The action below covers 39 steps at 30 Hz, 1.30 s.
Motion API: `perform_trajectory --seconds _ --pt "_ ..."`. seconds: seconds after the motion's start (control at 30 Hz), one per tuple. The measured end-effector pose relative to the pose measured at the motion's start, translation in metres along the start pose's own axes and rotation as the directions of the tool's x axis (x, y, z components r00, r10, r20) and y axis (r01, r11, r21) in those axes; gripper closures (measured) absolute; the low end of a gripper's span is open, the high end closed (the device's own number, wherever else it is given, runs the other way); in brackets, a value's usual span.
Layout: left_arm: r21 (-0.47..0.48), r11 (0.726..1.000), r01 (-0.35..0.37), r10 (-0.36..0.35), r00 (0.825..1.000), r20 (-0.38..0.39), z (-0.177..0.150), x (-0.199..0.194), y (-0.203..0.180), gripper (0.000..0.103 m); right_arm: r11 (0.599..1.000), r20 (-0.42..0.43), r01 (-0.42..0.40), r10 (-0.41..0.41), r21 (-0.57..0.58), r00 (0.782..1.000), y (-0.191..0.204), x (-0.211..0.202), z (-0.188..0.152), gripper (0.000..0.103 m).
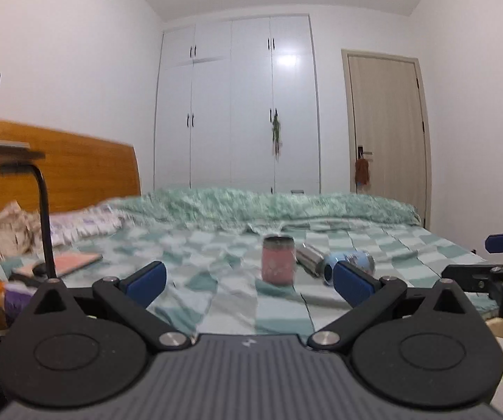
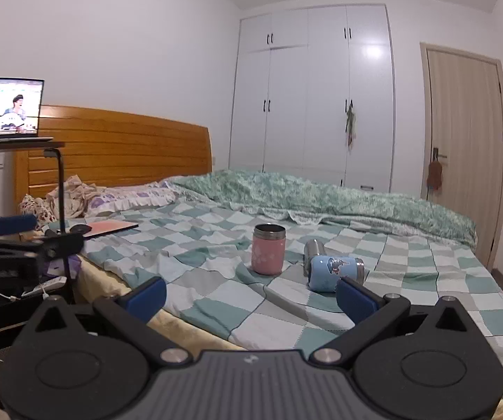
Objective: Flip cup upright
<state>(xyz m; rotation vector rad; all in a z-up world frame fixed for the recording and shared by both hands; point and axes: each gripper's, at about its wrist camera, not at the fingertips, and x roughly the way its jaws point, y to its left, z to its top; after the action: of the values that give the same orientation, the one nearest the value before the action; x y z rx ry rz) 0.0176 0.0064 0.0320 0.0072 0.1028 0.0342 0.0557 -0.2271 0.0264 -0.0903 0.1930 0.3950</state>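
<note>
A pink cup (image 1: 278,260) (image 2: 268,249) with a steel rim stands upright on the checked bedsheet. To its right a blue cup (image 1: 351,262) (image 2: 335,268) lies on its side, with a bare steel cup (image 1: 310,257) (image 2: 312,248) behind it, also lying down. My left gripper (image 1: 249,280) is open and empty, short of the cups above the bed's near edge. My right gripper (image 2: 251,295) is open and empty, also short of them; its right finger (image 2: 356,297) overlaps the blue cup's lower edge in view. The right gripper also shows in the left wrist view (image 1: 496,262).
A laptop (image 2: 4,110) plays on an arm stand (image 2: 63,189) at the left of the bed. A pink tablet (image 2: 111,227) lies on the sheet near the pillows. A rumpled green quilt (image 2: 321,196) lies along the far side. Wardrobe (image 2: 311,91) and door (image 2: 465,150) stand behind.
</note>
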Motion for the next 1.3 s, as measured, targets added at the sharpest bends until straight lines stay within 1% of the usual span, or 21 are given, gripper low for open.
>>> perform_trajectory --seconds 0.07,0.17,0.2,0.33,0.43,0.73,0.87,1.0,1.3 --pt "-0.02 1.0 0.008 -0.008 1.0 -0.021 -0.001 -0.002 0.002 0.0 0.999 0.001 0.002 -0.002 0.035 1.0 0.004 -0.005 -0.004 0.0" --pt "-0.038 0.999 0.002 -0.003 1.0 -0.027 -0.004 -0.01 0.004 0.0 0.993 0.018 -0.038 0.036 0.109 0.999 0.005 -0.012 -0.01 0.0" --pt "-0.042 0.999 -0.001 0.0 1.0 -0.031 -0.006 -0.012 0.004 0.0 0.993 0.024 -0.041 0.039 0.112 0.999 0.006 -0.014 -0.012 0.0" --pt "-0.015 1.0 0.001 -0.001 1.0 -0.019 -0.008 -0.018 -0.004 0.0 0.998 0.032 -0.029 0.027 0.059 0.999 0.011 -0.016 -0.012 0.0" --pt "-0.019 1.0 -0.009 0.009 1.0 -0.003 -0.007 -0.019 -0.004 0.0 0.998 0.028 -0.031 0.029 0.06 0.999 0.01 -0.015 -0.012 0.0" --pt "-0.044 0.999 -0.019 0.018 1.0 -0.023 -0.007 -0.01 0.0 0.0 0.998 0.023 -0.033 0.031 0.057 0.999 0.01 -0.015 -0.014 0.0" --pt "-0.041 0.999 -0.011 0.011 1.0 -0.01 -0.009 -0.013 -0.001 0.0 0.998 0.025 -0.029 0.028 0.061 0.999 0.01 -0.016 -0.014 0.0" --pt "-0.044 0.999 0.0 -0.001 0.999 -0.034 -0.009 -0.008 0.0 0.0 0.997 0.018 -0.036 0.035 0.067 0.999 0.011 -0.014 -0.015 0.0" --pt "-0.042 0.999 0.003 -0.004 1.0 -0.027 -0.011 -0.006 0.0 0.0 0.997 0.02 -0.033 0.031 0.072 0.999 0.01 -0.014 -0.015 0.0"
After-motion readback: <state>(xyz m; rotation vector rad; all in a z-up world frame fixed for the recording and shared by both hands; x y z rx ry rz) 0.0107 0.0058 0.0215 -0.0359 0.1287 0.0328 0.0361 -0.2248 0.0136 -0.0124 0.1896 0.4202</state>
